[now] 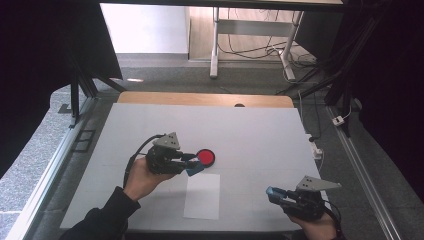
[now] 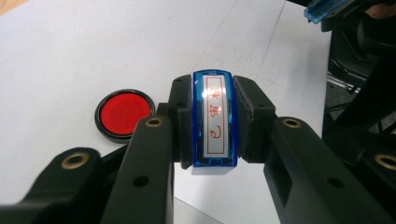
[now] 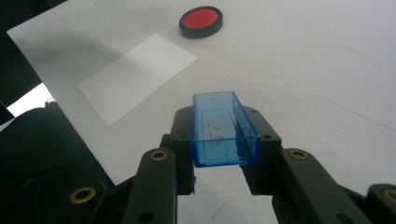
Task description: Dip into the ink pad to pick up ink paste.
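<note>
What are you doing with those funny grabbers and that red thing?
A person holds a tool in each hand over a white table. The left tool is clamped on a blue stamp, held near a round red ink pad. The right tool grips the stamp's clear blue cap, open side up. A blank sheet of paper lies between them, nothing stamped on it yet.

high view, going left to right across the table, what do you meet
left hand-held gripper gripping the blue stamp → red ink pad → right hand-held gripper holding the blue cap. The white paper sheet lies below the stamp and pad, so its place in the order is unclear.
</note>
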Available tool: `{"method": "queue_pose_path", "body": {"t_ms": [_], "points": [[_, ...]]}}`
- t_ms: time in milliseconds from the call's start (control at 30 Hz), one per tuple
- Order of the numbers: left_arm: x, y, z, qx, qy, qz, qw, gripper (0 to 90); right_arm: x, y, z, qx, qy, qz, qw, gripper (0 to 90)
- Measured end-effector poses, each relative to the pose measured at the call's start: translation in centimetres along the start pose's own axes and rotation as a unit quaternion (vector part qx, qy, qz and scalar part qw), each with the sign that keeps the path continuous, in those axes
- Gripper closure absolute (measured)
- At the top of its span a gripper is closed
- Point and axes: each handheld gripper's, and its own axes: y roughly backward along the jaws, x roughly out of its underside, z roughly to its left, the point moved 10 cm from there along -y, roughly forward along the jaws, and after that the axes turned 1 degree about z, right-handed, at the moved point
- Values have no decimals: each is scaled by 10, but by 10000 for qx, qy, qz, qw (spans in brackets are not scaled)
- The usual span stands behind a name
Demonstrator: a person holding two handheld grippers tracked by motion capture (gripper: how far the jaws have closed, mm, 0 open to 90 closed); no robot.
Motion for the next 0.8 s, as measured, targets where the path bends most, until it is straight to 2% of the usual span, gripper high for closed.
{"method": "queue_pose_path", "body": {"t_ms": [800], "points": [[-9, -31, 38, -275, 271, 165, 9991, 705, -1, 0, 0, -35, -18, -42, 10000, 686]]}}
